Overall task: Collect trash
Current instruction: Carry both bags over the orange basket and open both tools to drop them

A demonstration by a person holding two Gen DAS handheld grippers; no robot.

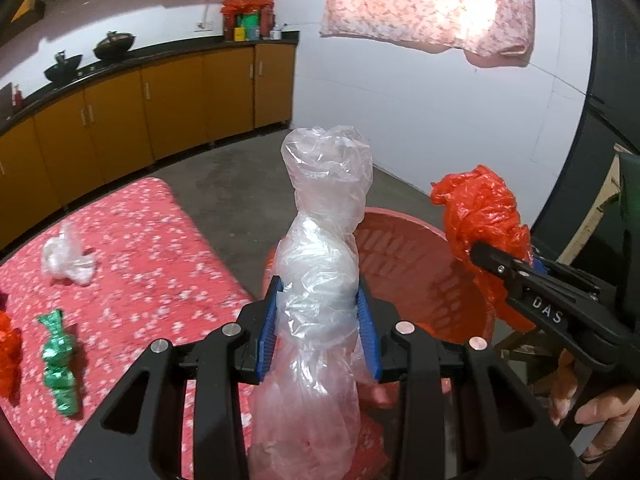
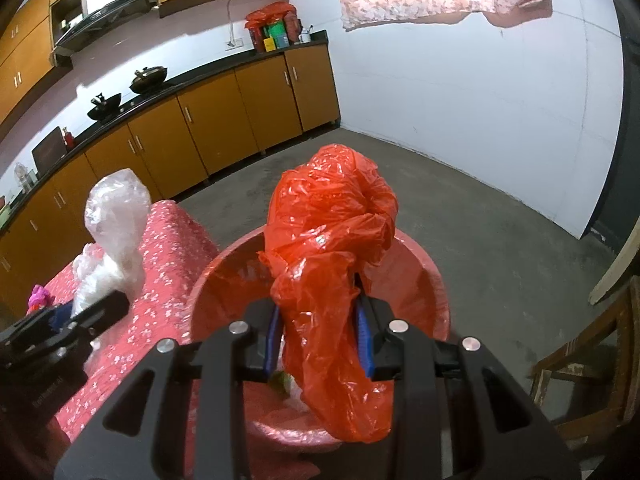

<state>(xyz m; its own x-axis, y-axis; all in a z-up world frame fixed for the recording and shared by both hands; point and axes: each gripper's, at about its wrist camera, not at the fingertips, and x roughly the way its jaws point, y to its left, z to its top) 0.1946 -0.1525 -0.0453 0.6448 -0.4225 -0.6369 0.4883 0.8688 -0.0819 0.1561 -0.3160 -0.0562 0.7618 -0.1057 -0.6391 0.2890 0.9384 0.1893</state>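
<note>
Left gripper is clenched on a crumpled clear plastic bag, its blue pads pressing both sides while the bag stands up between them and hangs loose below. It sits at the near left edge of a red plastic basket, partly over the flowered red cloth that covers the surface on the left. Right gripper is likewise clamped on a crumpled orange-red plastic bag, which bulges above the pads and droops beneath them, directly over the basket's open mouth. In the left wrist view that gripper comes in from the right, with the person's fingers on its handle.

On the cloth, further left, lie a small clear wrapper, a green foil wrapper and an orange piece at the frame's edge. Far behind, yellow-brown cabinets run under a dark counter with two black woks. A pink flowered cloth hangs at the far upper right against the white wall.
</note>
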